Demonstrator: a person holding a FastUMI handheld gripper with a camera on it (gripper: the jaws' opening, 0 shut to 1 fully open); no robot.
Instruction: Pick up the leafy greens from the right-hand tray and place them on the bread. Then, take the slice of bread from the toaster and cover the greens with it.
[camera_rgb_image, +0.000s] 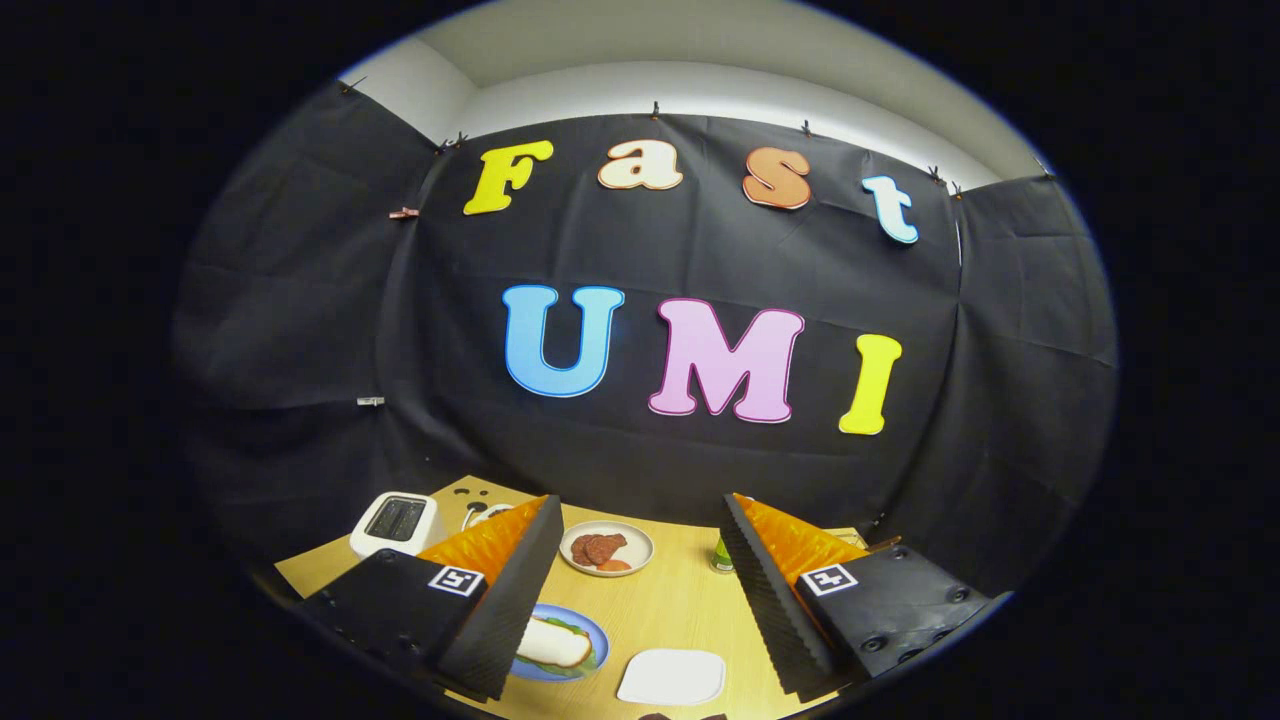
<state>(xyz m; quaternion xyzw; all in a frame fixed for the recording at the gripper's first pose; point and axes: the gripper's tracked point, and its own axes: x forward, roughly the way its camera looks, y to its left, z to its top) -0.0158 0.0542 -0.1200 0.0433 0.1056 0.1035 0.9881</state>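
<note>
Pale wooden surface (680, 610) at lower centre. The jaws stand wide apart, holding nothing. Bread (553, 643) over leafy greens (570, 626) lies on a blue plate (597, 632) at lower left, long axis running left-right, partly hidden by the left finger (500, 600). White toaster (395, 522) sits behind; its slots are too dark to read.

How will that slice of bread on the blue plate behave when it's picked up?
The pale bread slice, lying on greens on the blue plate, looks soft, probably light and squashable. It may slide. The open gripper holds nothing.
</note>
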